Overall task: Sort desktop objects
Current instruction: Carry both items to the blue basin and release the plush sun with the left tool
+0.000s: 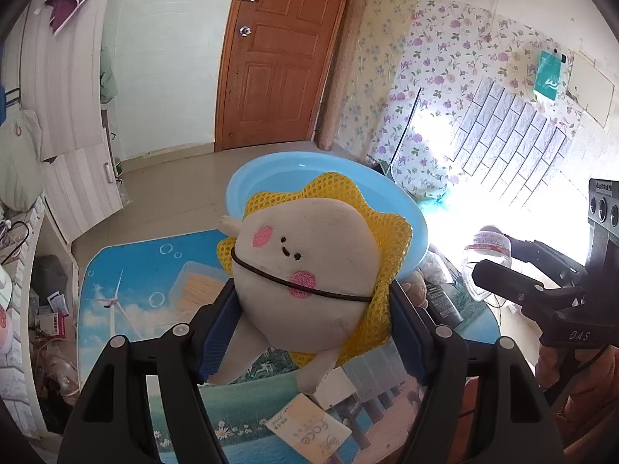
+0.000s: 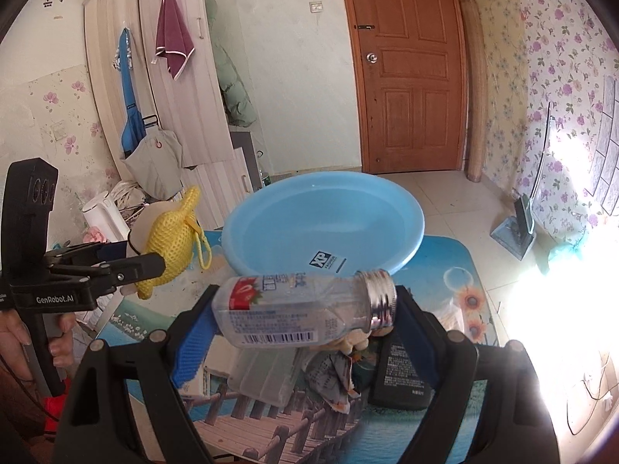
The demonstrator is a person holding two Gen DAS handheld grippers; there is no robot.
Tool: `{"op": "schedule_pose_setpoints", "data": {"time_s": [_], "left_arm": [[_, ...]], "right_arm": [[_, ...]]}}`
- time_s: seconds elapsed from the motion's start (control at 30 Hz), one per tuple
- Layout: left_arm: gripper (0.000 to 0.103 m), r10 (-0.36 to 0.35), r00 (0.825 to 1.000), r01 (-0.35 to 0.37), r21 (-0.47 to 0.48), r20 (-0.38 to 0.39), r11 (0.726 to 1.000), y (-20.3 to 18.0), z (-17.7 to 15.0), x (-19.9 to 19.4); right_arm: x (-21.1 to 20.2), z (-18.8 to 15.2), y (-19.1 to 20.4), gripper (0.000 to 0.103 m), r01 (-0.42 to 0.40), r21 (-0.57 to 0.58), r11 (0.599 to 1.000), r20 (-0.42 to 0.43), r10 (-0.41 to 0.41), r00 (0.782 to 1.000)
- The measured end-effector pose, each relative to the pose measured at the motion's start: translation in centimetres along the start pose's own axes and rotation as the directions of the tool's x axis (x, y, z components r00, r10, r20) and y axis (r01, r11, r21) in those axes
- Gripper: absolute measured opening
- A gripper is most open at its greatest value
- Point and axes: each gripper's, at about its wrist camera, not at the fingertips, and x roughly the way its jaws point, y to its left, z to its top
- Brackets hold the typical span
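The plush toy (image 1: 305, 270), a cream face with pink cheeks backed by yellow mesh, is up off the surface (image 1: 135, 270), pinched at its sides between the blue pads of the left tool (image 1: 309, 332). Its legs dangle down between the fingers, and a dark cord crosses its face. Over on the other side, the clear plastic bottle (image 2: 294, 309) lies crosswise in the right tool (image 2: 305, 332), base against the left pad, silver threaded neck against the right one, strawberry label facing up. Both are held in the air in front of the light blue basin (image 2: 329, 216), which sits at the far end of the surface with nothing in it. Below the bottle lie a clear plastic box (image 2: 267, 379), a crumpled wrapper (image 2: 336, 379) and a black packet (image 2: 402, 375). A cream card printed "face" (image 1: 309, 433) lies beneath the toy. Behind it all stands a brown wooden door (image 2: 410, 77).
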Motion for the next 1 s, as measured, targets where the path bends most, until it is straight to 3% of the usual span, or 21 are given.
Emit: {"op": "schedule_pose_setpoints", "data": {"time_s": [0.2,0.47,0.73,1.0], "left_arm": [[0.073,-0.008,1.0,0.009,0.026,-0.021,1.0,-1.0,1.8,3.1],[0.078,-0.049,0.998,0.051,0.049,-0.029,0.998,-1.8,3.3,6.6],[0.089,-0.124,0.992,0.125,0.107,-0.011,0.986,-2.7,2.8,6.3],[0.094,-0.123,0.992,0.121,0.136,0.001,0.983,-3.5,2.0,5.0]], "right_arm": [[2.3,1.5,-0.8,0.086,-0.026,-0.001,1.0,0.002,0.026,1.0],[5.7,2.5,-1.6,0.086,-0.002,-0.018,1.0,-0.011,0.002,1.0],[7.3,2.7,-2.9,0.086,0.049,0.002,0.999,-0.045,-0.049,0.998],[8.7,2.4,-3.5,0.087,0.071,0.037,0.997,-0.088,-0.067,0.994]]}}
